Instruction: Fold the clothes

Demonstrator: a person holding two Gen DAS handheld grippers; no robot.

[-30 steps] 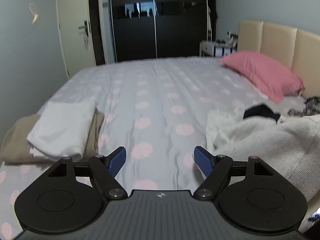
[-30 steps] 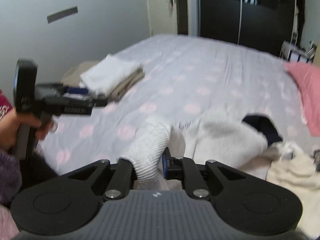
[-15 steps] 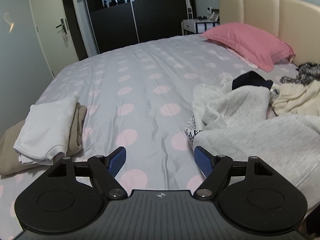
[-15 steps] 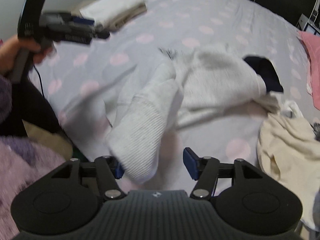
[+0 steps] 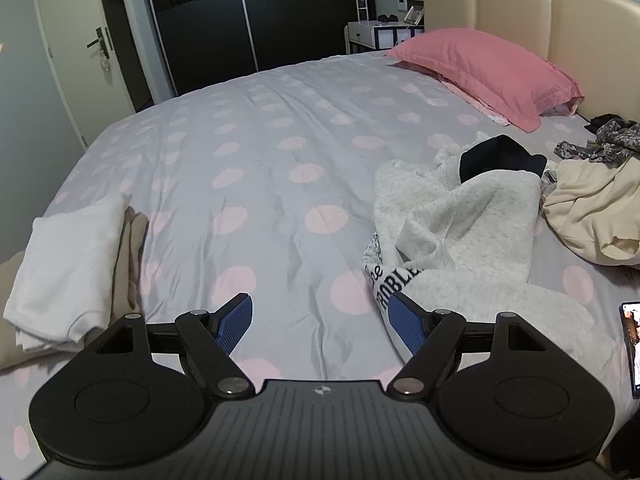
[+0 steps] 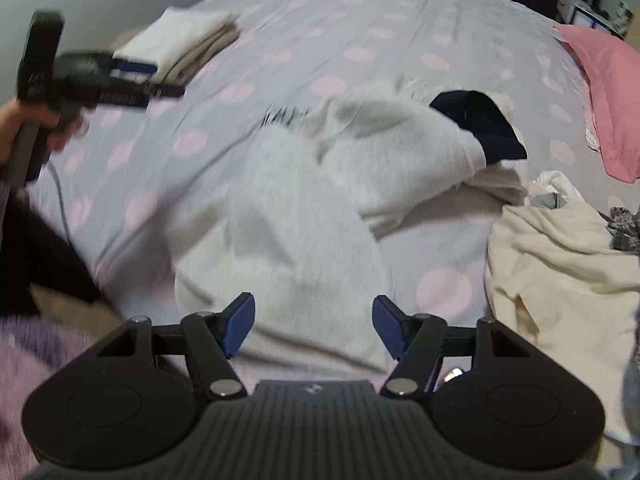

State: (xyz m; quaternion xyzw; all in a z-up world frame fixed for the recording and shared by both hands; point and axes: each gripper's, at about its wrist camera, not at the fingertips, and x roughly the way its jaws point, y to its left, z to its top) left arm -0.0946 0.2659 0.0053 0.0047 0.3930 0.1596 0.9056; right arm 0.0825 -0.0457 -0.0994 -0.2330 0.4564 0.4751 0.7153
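Observation:
A light grey sweatshirt (image 5: 472,232) with black lettering lies crumpled on the polka-dot bed (image 5: 260,168), right of my left gripper (image 5: 320,320), which is open and empty above the sheet. In the right wrist view the sweatshirt (image 6: 304,208) spreads just ahead of my right gripper (image 6: 312,320), which is open with nothing between its pads. The left gripper (image 6: 152,84) also shows there, held at the far left. A folded white garment on a beige one (image 5: 68,256) sits at the bed's left edge.
A cream garment (image 5: 592,208) and a dark navy item (image 5: 500,158) lie right of the sweatshirt. A patterned dark cloth (image 5: 608,140) and a pink pillow (image 5: 488,72) lie by the headboard. A phone (image 5: 632,348) rests at the right edge. Wardrobe and door stand beyond.
My right gripper opened and let go of the grey sweatshirt's cuff, which dropped onto the bed. The left gripper swung right and stayed open.

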